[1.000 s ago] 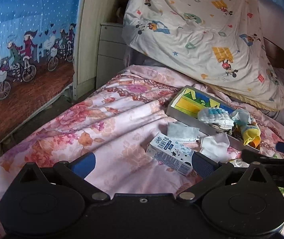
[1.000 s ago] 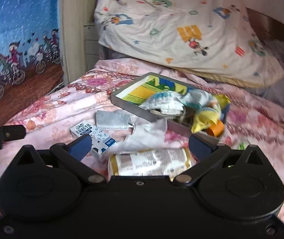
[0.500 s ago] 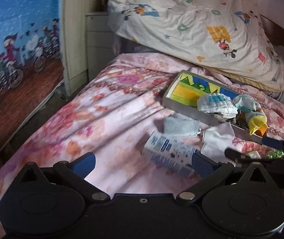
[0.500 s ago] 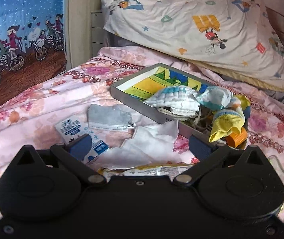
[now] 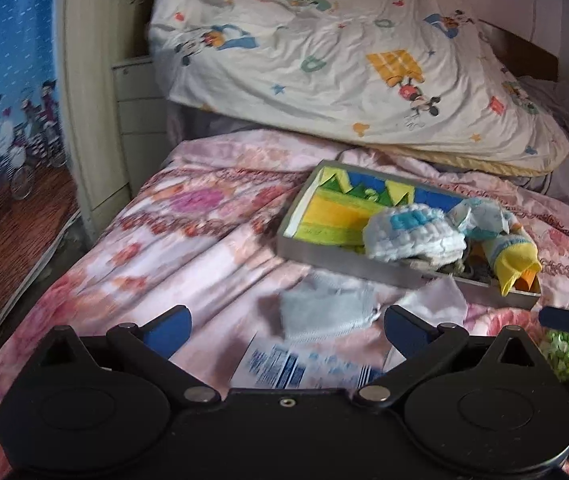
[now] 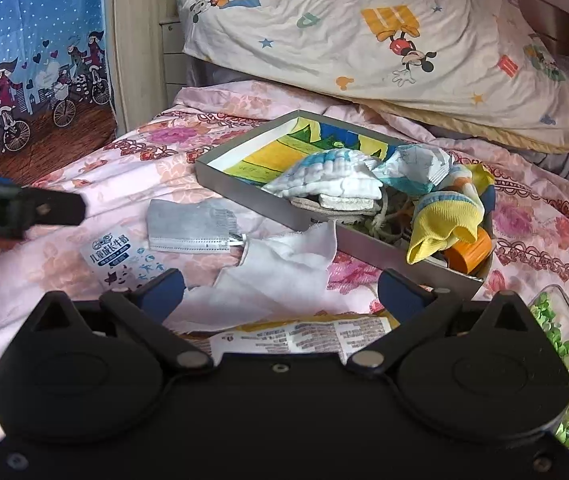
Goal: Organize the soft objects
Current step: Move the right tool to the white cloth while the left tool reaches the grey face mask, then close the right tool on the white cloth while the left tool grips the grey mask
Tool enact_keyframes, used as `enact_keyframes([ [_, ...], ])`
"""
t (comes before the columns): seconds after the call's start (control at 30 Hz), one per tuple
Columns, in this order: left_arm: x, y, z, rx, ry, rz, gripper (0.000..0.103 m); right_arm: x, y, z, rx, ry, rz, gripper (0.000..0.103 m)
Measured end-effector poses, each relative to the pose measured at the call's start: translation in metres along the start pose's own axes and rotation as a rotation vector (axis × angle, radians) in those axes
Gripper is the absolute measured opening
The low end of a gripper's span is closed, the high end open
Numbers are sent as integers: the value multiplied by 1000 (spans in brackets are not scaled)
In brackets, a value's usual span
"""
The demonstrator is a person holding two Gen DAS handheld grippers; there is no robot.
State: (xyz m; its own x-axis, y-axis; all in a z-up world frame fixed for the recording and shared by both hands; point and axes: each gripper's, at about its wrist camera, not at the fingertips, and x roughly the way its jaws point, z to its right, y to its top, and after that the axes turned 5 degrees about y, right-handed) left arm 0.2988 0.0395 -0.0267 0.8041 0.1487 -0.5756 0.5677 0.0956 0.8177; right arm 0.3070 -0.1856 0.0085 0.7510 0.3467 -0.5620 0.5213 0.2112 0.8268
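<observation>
Both grippers over the bed, jaws wide, nothing held.

Right gripper hovers w/ white cloth just ahead, mid-bed; left gripper sits over milk carton, grey mask just beyond. Cloth and mask look light, limp, prob. non-slip: pinch a raised fold or edge. Farther back, grey tray holds folded towel and yellow sock.

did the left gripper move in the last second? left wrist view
Yes. The left gripper advanced toward the tray: the milk carton now lies under its open fingers, and the tray looms larger.
</observation>
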Motion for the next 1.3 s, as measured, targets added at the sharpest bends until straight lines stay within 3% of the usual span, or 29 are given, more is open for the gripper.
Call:
enact_keyframes([
  [0.2,34,-2,0,-85,-94,-13,102,-1,-2,3,-1,-24,19,102],
  [0.47,69,-3,1,-13,-132,-6,102,14,-3,4,14,-36,17,102],
  [0.77,104,4,-2,-37,-192,-34,101,45,13,2,-1,-22,-26,100],
  [0.93,119,-3,-3,-13,-209,-75,93,68,22,4,-9,-18,-75,84],
  [1.07,130,-10,-7,-3,-209,-98,83,84,25,-1,-37,24,-138,79],
  [1.3,133,-15,-4,39,-218,-76,68,116,20,-18,-81,42,-280,55],
])
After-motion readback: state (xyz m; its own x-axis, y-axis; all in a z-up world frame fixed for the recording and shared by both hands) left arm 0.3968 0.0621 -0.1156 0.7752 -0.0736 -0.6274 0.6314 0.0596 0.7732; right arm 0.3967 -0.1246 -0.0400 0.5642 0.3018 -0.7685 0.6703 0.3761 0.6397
